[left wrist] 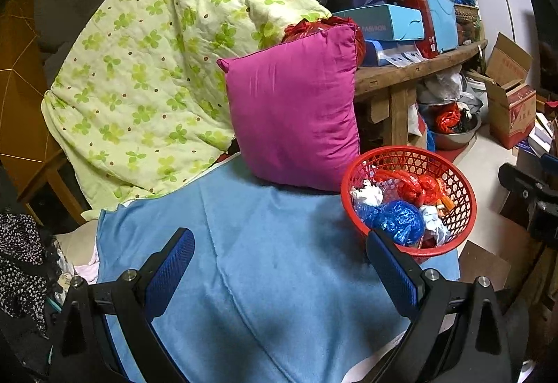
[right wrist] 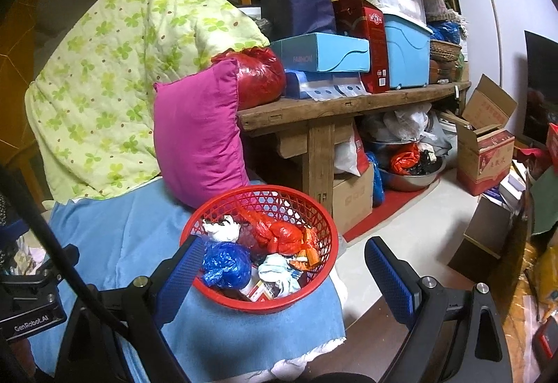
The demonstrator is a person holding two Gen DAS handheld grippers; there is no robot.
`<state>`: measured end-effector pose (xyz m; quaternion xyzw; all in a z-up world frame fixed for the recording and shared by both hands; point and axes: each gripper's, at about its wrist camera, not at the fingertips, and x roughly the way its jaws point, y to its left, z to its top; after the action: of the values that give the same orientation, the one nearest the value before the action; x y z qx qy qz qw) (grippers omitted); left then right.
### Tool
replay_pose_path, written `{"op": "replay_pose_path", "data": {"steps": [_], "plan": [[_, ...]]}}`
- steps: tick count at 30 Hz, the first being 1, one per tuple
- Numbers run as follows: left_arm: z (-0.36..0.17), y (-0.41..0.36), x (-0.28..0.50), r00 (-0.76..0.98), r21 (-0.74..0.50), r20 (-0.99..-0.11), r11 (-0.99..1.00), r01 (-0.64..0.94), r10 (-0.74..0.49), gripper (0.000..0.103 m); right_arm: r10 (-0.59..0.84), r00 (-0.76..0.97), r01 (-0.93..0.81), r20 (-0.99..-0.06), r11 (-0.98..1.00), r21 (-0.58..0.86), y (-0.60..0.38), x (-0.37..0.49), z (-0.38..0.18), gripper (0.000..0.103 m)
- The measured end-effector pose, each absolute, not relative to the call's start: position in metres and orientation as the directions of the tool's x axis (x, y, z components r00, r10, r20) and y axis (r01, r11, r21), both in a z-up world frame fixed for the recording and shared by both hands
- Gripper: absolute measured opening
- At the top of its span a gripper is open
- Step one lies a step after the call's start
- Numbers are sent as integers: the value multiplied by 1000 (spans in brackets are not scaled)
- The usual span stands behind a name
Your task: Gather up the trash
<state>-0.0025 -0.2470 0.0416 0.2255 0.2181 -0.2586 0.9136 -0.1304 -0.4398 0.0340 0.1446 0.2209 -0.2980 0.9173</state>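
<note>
Both the left gripper [left wrist: 279,250] and the right gripper [right wrist: 284,261] hover with jaws wide and empty over a blue blanket [left wrist: 265,243]. On its edge sits the red basket [right wrist: 324,219], full of crumpled trash [right wrist: 275,236]. Behind leans a magenta pillow [left wrist: 296,104] beside the cluttered wooden desk [right wrist: 334,104].

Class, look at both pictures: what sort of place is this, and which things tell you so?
Probably a cluttered room in a home, used partly for storage: a quilt and pink cushion on a covered seat, and a wooden bench stacked with boxes.
</note>
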Motion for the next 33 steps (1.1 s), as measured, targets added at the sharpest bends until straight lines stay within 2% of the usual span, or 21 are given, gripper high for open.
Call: {"op": "replay_pose_path", "data": {"steps": [11, 33], "plan": [[39, -263, 7, 750, 290, -518, 740, 607, -412, 99, -489, 701, 636, -519, 758, 145, -445, -117, 14, 95], [44, -256, -9, 746, 267, -502, 742, 614, -437, 99, -520, 698, 656, -492, 741, 146, -431, -136, 23, 95]]}}
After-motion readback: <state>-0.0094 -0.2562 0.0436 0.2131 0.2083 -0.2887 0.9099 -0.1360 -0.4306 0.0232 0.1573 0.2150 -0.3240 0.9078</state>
